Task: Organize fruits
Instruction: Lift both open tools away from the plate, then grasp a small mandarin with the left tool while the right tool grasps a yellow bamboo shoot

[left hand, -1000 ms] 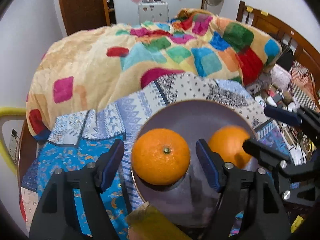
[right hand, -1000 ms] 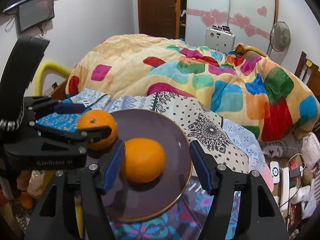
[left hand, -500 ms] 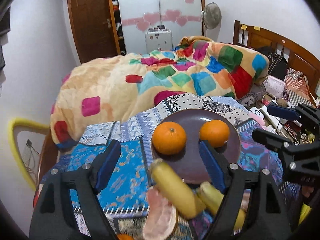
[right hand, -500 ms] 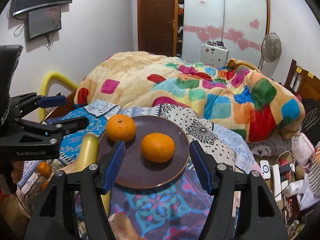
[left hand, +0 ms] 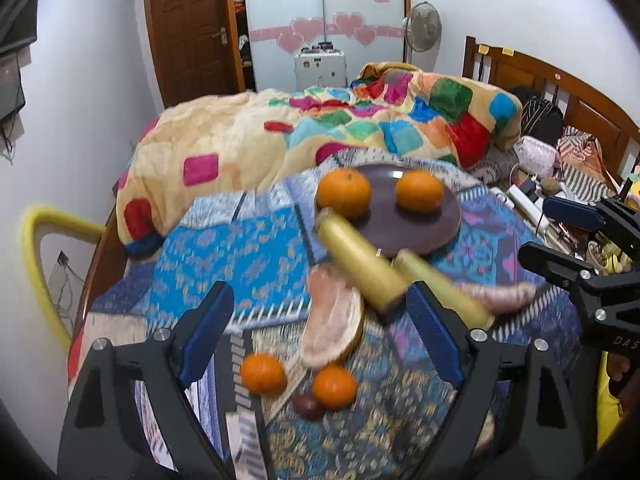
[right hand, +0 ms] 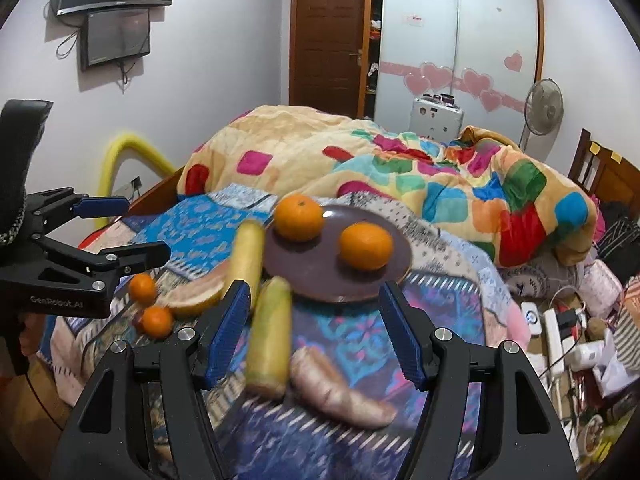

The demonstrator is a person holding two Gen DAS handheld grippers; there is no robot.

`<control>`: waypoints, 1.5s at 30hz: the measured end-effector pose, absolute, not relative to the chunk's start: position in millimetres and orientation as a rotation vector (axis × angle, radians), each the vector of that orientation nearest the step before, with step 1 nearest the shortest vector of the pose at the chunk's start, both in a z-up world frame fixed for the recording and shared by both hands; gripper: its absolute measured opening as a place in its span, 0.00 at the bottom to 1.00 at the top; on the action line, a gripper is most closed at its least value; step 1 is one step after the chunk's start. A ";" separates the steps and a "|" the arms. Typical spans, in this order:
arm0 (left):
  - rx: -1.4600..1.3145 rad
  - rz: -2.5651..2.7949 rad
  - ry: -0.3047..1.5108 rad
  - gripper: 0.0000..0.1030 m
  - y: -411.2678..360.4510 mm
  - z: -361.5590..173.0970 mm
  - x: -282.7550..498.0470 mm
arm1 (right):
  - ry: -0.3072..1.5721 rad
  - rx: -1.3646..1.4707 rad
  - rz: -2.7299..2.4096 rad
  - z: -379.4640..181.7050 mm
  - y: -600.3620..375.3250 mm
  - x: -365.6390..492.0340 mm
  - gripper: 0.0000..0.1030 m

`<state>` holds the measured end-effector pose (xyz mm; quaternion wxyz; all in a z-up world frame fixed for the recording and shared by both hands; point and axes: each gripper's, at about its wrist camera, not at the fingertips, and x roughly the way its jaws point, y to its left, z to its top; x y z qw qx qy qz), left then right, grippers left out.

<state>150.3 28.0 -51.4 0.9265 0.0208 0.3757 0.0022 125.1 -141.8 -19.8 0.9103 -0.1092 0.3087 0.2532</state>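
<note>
Beyond both open hand-held grippers (left hand: 320, 332) (right hand: 316, 332), two oranges (right hand: 299, 217) (right hand: 366, 246) sit plated.

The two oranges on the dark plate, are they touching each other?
Apart. In the right wrist view, bare plate shows between the left orange and the right orange; the left wrist view shows the same gap.

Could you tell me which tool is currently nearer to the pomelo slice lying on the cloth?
Left. The left tool frames the pomelo slice between its open fingers, without touching it. The right tool is off to the slice's right, over the yellow corn cob.
</note>
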 end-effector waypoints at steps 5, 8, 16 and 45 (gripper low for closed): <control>0.032 0.025 0.810 0.86 36.2 -77.7 128.7 | 0.670 -0.215 0.540 -43.3 -138.9 104.5 0.61; 0.021 0.008 0.823 0.86 38.3 -91.4 120.2 | 0.701 -0.183 0.543 -61.2 -139.9 99.5 0.61; 0.035 -0.041 0.839 0.77 29.9 -113.9 112.5 | 0.782 -0.137 0.552 -93.1 -135.2 105.5 0.56; 0.041 -0.083 0.818 0.32 33.5 -107.4 107.4 | 0.815 -0.128 0.557 -95.2 -144.9 87.7 0.33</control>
